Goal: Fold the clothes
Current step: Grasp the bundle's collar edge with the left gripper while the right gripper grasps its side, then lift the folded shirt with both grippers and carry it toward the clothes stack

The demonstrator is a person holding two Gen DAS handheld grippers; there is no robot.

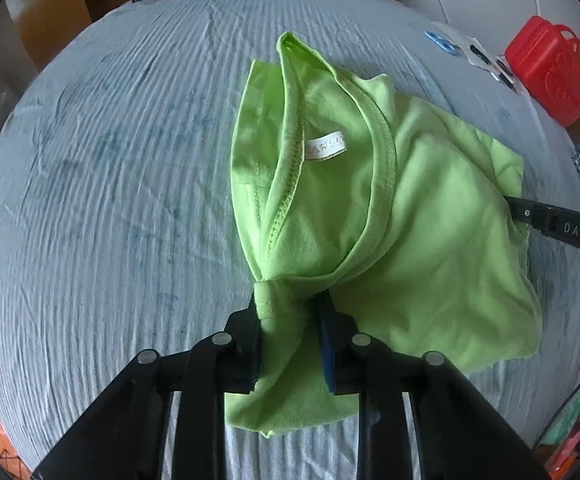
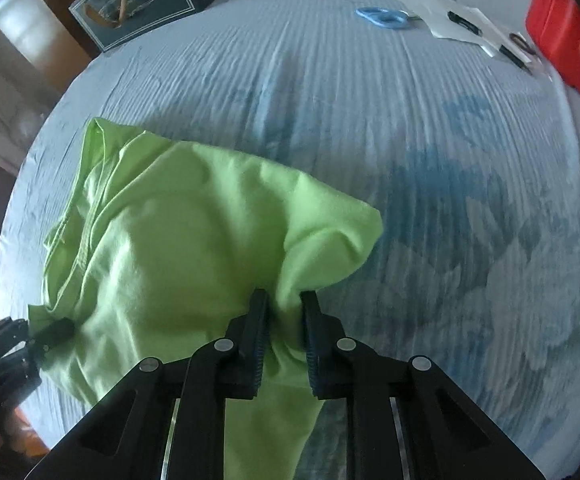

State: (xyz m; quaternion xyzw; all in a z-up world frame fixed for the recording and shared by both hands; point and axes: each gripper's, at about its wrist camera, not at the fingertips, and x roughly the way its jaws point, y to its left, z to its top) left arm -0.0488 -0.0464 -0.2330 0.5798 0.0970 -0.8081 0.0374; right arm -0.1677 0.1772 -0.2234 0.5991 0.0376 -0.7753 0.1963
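Green shirt (image 1: pixel 410 208) bunched mid-frame on the bed (image 1: pixel 109 180), light, limp, grippy knit; left gripper (image 1: pixel 290 312) and right gripper (image 2: pixel 283 308) each pinch a fold; best hold is hems or shoulder seams.

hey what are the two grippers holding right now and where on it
Both hold the lime-green cotton T-shirt. The left gripper pinches bunched fabric beside the collar; the right gripper pinches a fold at the opposite side.
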